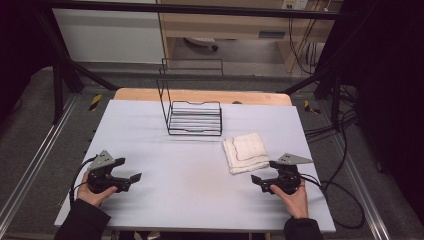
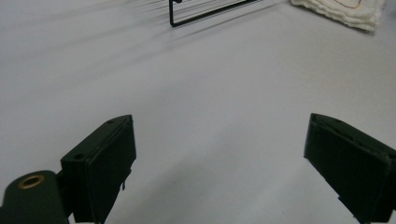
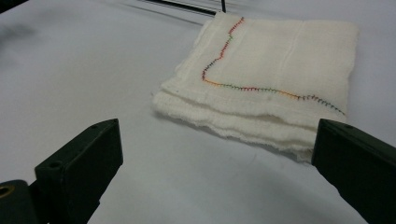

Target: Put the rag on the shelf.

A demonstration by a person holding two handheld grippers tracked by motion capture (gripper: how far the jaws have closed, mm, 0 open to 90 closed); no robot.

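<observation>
High view, nearest edge first: two dark sleeves coming in from the bottom, each hand wrapped round a gripper. Left gripper (image 1: 131, 181) lying low over the pale table cover (image 1: 185, 180) at the near left, jaws spread apart and holding nothing, pointing toward the middle. Right gripper (image 1: 258, 182) sitting at the near right, jaws likewise parted and empty, aiming inward, just short of the folded white cloth (image 1: 246, 152). Cloth lying flat on the cover right of centre, its near edge just beside the right gripper's grey plate. Black wire rack (image 1: 194, 118) standing farther back at the middle, near the cloth's far corner but apart from it, tall side frame rising at its left. Cables trailing off the right side of the table

Left gripper view: two black jaws rising wide apart at the bottom, bare cover between them. Rack's lower wire (image 2: 210, 14) crossing the top edge, a corner of the cloth (image 2: 350, 11) peeking in at the upper right, both well apart from the jaws

Right gripper view: jaws standing wide open at the bottom corners, gripping nothing. Cloth (image 3: 275, 79) lying just ahead, folded in layers, a multicoloured stitched line running across its top face, its frayed near edge close to the right-hand jaw, contact impossible to tell
</observation>
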